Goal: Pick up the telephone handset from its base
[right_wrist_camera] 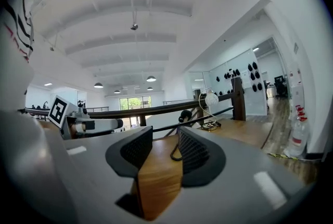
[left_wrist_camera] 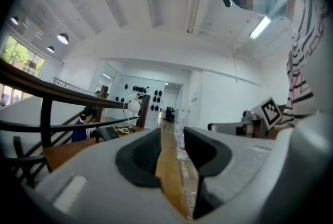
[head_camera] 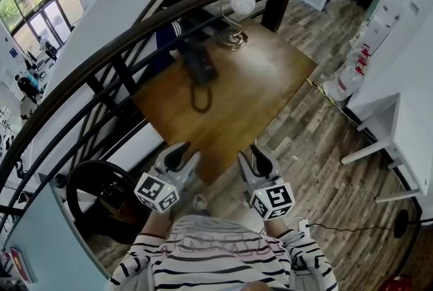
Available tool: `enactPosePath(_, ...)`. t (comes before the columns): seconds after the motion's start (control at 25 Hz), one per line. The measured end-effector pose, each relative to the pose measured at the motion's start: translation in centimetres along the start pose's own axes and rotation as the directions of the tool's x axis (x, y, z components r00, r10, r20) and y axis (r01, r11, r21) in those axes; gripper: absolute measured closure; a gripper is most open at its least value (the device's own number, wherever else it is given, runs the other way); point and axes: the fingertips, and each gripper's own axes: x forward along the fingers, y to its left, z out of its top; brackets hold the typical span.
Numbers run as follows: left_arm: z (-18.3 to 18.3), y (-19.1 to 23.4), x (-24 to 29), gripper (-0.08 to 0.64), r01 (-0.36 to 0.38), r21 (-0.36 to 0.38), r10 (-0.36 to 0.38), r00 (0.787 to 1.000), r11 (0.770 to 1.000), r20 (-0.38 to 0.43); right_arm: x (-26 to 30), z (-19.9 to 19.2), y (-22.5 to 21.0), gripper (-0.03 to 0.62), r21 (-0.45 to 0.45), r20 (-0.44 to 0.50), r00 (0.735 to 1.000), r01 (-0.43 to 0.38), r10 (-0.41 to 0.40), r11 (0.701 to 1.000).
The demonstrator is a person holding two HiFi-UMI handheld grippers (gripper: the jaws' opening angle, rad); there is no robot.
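The dark telephone stands at the far side of the wooden table, its handset lying along the base and its cord looping toward me. Both grippers hang level before the table's near corner, well short of the phone. My left gripper is open with nothing between its jaws. My right gripper is open and empty too. In the left gripper view the phone shows small, left of the gripper. In the right gripper view the cord shows between the spread jaws of the gripper, far off.
A lamp with a white globe stands behind the phone. A dark curved railing runs along the table's left side, with a seated person beyond it. A black round seat is at lower left; white desks stand right.
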Motion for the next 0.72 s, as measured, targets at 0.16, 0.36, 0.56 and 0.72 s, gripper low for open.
enactPosePath(0.16, 1.3, 5.2, 1.5, 0.413, 0.013, 0.005, -0.013, 1.0, 1.0, -0.006, 5.2, 0.9, -0.5, 0.439, -0.001, 0.014, 1.0, 0.018, -0.018, 1.0)
enactPosePath(0.36, 2.1, 9.7, 3.1, 0.411, 0.04, 0.007, -0.04, 0.999, 0.999, -0.004, 9.8, 1.6, -0.9, 0.423, -0.012, 0.017, 0.999, 0.038, -0.038, 0.999)
enactPosePath(0.56, 2.1, 12.4, 3.9, 0.405, 0.042, -0.013, -0.042, 0.999, 0.999, -0.001, 12.5, 1.6, -1.2, 0.422, -0.02, 0.002, 0.999, 0.038, -0.038, 0.999)
enactPosePath(0.72, 1.9, 13.9, 4.5, 0.405, 0.02, -0.016, -0.02, 1.0, 1.0, -0.002, 14.4, 1.6, -1.7, 0.42, -0.025, 0.001, 1.0, 0.009, -0.009, 1.0)
